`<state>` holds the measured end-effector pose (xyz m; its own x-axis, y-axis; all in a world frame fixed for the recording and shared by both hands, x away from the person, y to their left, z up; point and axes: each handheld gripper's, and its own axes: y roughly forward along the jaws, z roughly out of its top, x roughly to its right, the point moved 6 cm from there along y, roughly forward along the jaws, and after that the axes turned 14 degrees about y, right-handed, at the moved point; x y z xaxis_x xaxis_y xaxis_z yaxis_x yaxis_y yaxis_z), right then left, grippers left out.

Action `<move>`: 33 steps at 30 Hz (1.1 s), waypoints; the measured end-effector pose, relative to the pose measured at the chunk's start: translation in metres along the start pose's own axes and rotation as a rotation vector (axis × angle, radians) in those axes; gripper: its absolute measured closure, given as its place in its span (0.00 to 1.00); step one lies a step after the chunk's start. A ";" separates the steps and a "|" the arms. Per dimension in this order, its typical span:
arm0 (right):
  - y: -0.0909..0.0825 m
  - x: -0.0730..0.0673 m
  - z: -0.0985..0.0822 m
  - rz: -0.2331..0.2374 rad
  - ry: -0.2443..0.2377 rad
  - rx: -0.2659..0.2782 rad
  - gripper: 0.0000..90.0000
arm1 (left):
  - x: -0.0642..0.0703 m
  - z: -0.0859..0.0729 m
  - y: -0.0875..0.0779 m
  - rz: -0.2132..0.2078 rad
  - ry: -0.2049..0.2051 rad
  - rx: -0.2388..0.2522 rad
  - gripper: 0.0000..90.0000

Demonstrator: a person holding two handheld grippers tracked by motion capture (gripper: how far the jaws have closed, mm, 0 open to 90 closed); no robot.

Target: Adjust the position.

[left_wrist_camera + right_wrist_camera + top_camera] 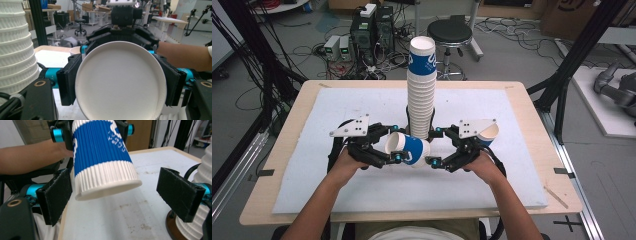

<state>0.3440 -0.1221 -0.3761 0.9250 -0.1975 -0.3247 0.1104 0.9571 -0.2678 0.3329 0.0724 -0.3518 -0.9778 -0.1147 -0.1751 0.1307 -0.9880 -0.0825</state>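
While the left gripper [398, 144] clamps a single blue-and-white paper cup [408, 149] on its side just before the tall cup stack [421, 90], stacking is unfinished.
Right gripper [436, 146] stands open, jaws clear of the cup's base; another cup [489, 133] waits on the worktop [302, 165].

Cup stack [422, 85]: stands on the table [522, 100], in the middle, behind both grippers.
Held cup [408, 148]: lies on its side between the grippers, just in front of the stack's foot.
Left gripper [396, 144]: left of the stack.
Right gripper [435, 146]: right of the stack.
Spare cup [488, 132]: under the right gripper's plate, at its far side.
Stool [449, 34]: on the floor behind the table.
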 end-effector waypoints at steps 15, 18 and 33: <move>0.021 -0.011 -0.006 0.092 0.014 0.009 0.15 | 0.007 0.004 0.009 -0.034 -0.033 0.101 0.32; 0.020 -0.011 -0.005 0.105 0.018 0.025 0.15 | 0.006 0.005 0.008 -0.032 -0.041 0.122 0.32; 0.016 -0.012 -0.003 0.124 0.039 0.022 0.22 | 0.005 0.003 0.007 -0.040 -0.065 0.123 0.33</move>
<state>0.3336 -0.1047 -0.3789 0.9171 -0.0848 -0.3895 0.0041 0.9791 -0.2035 0.3282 0.0641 -0.3503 -0.9909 -0.0780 -0.1094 0.0747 -0.9966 0.0337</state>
